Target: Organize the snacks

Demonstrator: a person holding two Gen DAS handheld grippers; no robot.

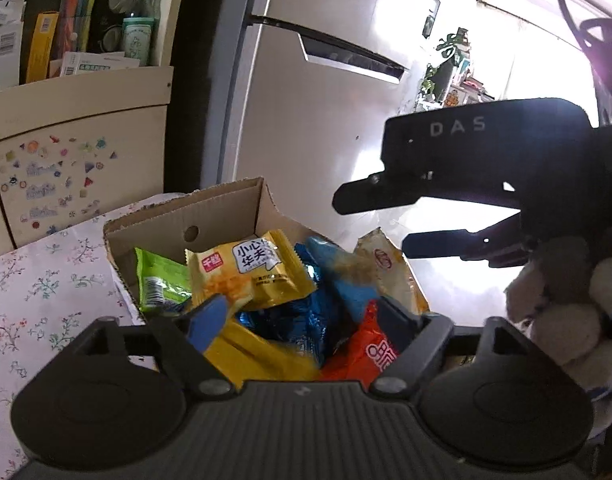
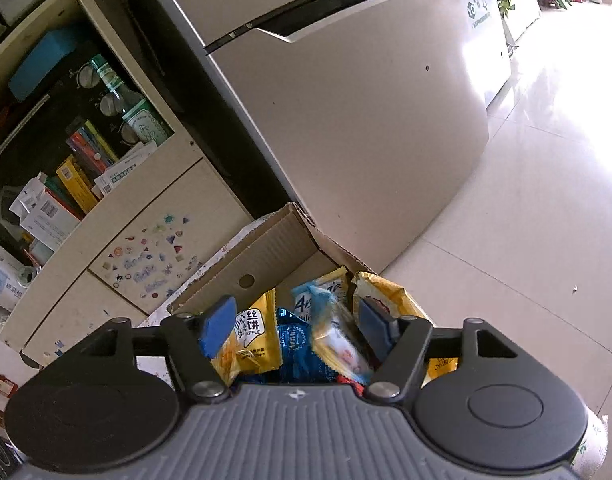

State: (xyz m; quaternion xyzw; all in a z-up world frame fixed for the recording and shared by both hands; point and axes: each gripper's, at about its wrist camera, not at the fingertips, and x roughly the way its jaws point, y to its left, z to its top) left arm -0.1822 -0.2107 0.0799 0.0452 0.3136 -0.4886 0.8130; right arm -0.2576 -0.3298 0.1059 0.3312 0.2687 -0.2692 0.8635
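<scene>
On the flowered desk, the cardboard box holds the snack packets. The left hand-held gripper hangs released above them; the right hand-held gripper is likewise released, grasping nothing.

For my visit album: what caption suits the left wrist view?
Open left claw poised over a cardboard box of snack packets, with the right claw alongside.

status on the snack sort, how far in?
Done: cardboard box already holds many packets, among them a yellow wafer pack and a green pack. In hand: nothing; left gripper and right gripper are open above the pile. Left: no loose snacks in view.
</scene>
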